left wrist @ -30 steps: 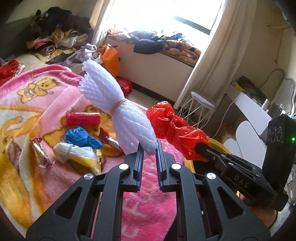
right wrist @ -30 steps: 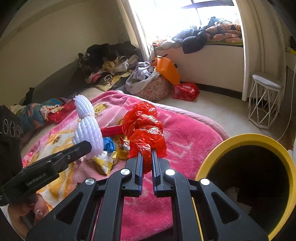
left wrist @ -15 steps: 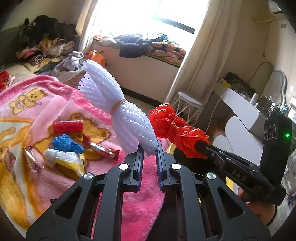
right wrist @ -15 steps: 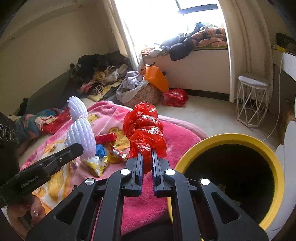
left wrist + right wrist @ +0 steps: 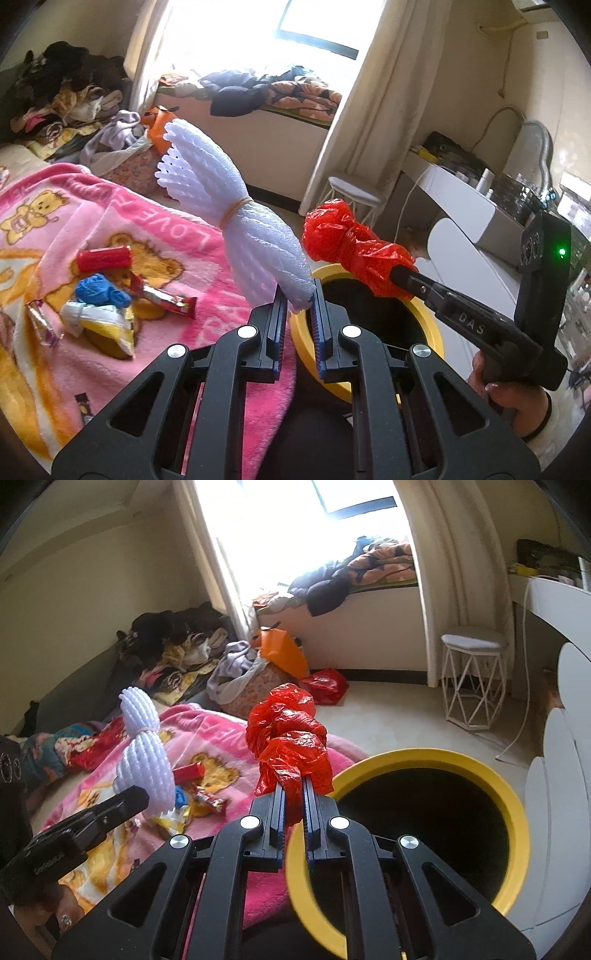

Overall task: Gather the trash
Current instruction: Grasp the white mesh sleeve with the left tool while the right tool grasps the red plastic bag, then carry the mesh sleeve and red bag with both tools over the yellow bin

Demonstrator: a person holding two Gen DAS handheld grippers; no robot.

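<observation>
Left gripper [image 5: 296, 303] pinched the lower end of a white foam net bundle [image 5: 236, 218]; the bundle rose up and to the left from the fingertips, cinched at its waist by a tan rubber band [image 5: 236, 209]. The pinch point sat over the near-left rim of the yellow trash bin [image 5: 430, 321].

Right gripper [image 5: 293, 798] was clamped on a crumpled red plastic bag [image 5: 288, 738]; the bag stood straight up out of the closed fingers, just left of the bin's rim in the right wrist view [image 5: 506, 801]. In the left wrist view the same bag [image 5: 354, 247] hung above the bin's dark opening, and the right gripper [image 5: 397, 275] reached in from the right.

Left on the pink bear-print blanket [image 5: 155, 221], near its edge by the bin: a red-and-silver snack wrapper [image 5: 162, 295], a blue crumpled bag [image 5: 99, 293], a yellow-and-white wrapper [image 5: 99, 319], a red roll [image 5: 104, 257], and a small foil wrapper [image 5: 38, 319] toward the left edge.

Farther back: a white wire-frame stool [image 5: 472, 679] by the curtain, a red bag on the floor [image 5: 325, 685], and piled clothes [image 5: 177, 646] against the wall.
</observation>
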